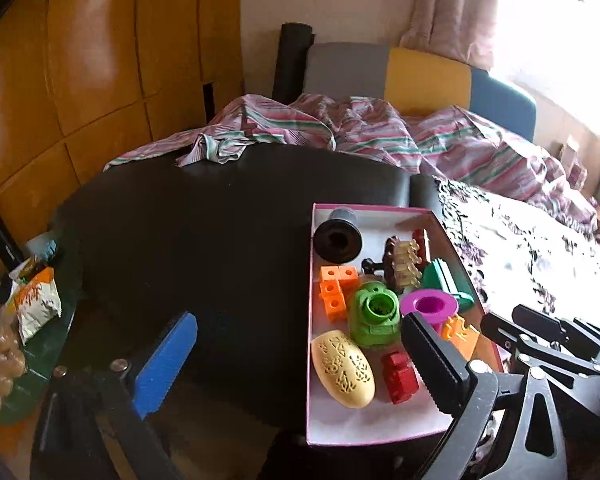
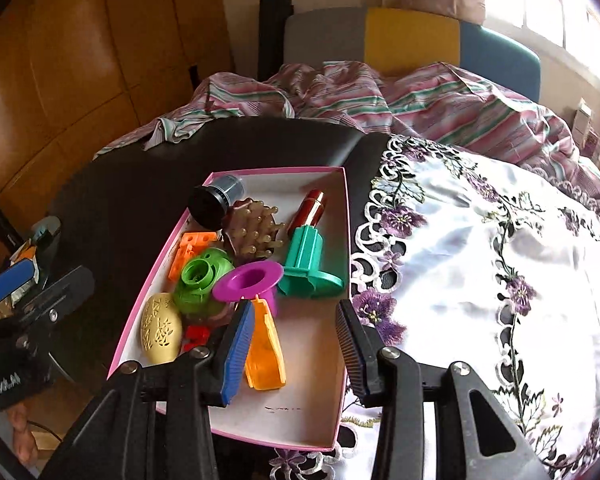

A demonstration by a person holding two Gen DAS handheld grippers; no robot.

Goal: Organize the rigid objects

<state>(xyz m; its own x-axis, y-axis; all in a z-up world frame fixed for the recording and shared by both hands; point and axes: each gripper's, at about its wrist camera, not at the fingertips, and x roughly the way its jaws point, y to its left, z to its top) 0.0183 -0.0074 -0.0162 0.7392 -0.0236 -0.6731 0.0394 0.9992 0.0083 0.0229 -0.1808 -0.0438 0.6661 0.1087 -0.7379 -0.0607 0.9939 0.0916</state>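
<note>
Pink box (image 1: 310, 320) of toys, left gripper (image 1: 296, 360) jaws wide apart

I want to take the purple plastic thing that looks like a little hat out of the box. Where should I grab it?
Grab the purple plastic hat-shaped piece by its wide flat brim, coming straight down from above. It stands with the brim and hollow opening facing up, clear on top, while the green plastic ring toy and teal plastic stand crowd its sides in the pink-edged cardboard box.
</note>
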